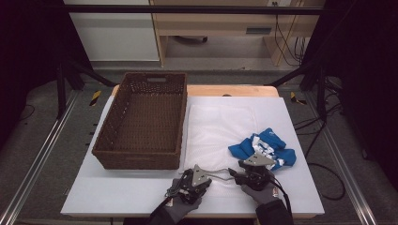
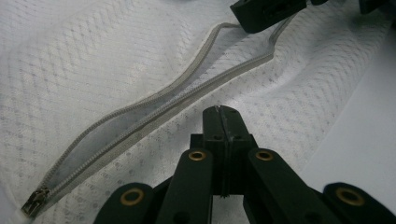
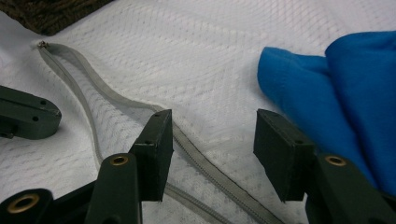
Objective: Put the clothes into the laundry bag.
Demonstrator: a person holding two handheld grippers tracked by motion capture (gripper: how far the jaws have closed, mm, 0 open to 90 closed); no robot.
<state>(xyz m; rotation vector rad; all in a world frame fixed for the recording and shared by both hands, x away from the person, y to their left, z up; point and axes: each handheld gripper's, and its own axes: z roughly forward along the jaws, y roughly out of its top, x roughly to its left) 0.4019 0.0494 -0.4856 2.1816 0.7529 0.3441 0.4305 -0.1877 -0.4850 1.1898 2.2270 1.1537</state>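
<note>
Since the white mesh bag is thin, limp and light, it'll bunch if pushed; grab the firmer zipper edge along its near side. Left hand-held gripper is clamped shut on that fabric. Right hand-held gripper is half open, empty, beside the blue cloth.

You lose the blue fleece cloth past the right edge | grey zipper tape runs behind your right gripper's black jaw
</note>
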